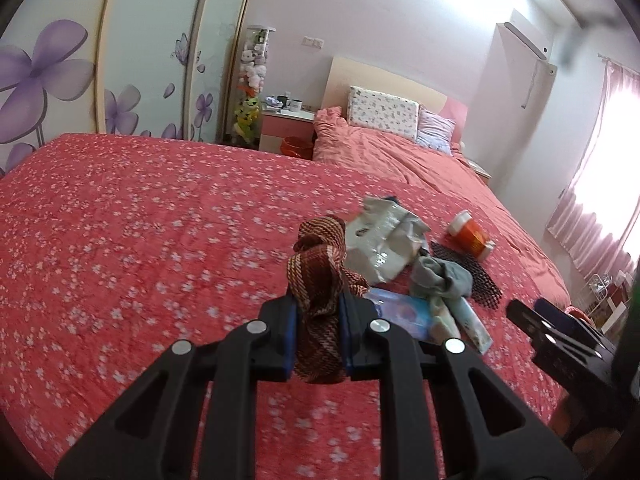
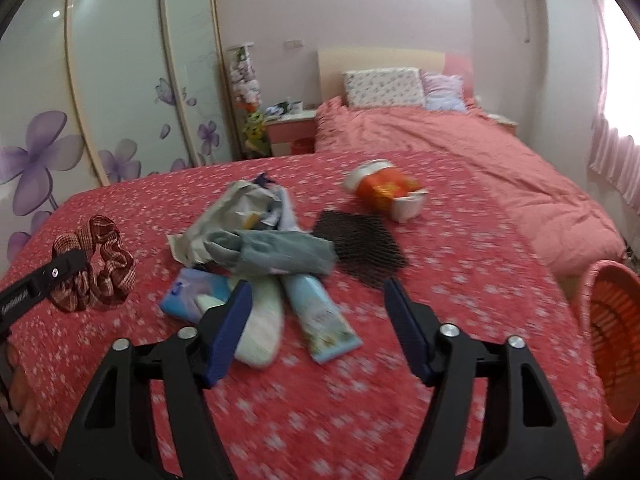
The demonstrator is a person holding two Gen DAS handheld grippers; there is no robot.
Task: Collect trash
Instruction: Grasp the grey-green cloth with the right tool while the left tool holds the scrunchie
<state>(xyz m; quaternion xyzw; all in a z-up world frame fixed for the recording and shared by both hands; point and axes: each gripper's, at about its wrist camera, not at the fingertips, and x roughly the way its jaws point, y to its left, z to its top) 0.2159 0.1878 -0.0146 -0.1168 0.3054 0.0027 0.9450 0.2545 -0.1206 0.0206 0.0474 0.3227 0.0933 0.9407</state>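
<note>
My left gripper (image 1: 318, 310) is shut on a brown striped cloth strip (image 1: 320, 280), held just above the red floral bedspread (image 1: 140, 240); the strip also shows in the right wrist view (image 2: 100, 264). My right gripper (image 2: 318, 300) is open and empty, above a pale blue tube (image 2: 320, 320) and a white-green tube (image 2: 260, 328). Beyond lie a blue wipes pack (image 2: 192, 292), a grey-blue rag (image 2: 276, 254), a crumpled grey plastic bag (image 2: 244, 208), a black mesh net (image 2: 360, 246) and an orange-and-white cup container (image 2: 384, 192) on its side.
An orange-pink slatted basket (image 2: 608, 320) stands at the bed's right side. A pink quilt (image 2: 460, 152) and pillows (image 2: 384, 88) fill the far end. A nightstand (image 2: 290, 128) and a flowered wardrobe (image 2: 120, 100) stand to the left.
</note>
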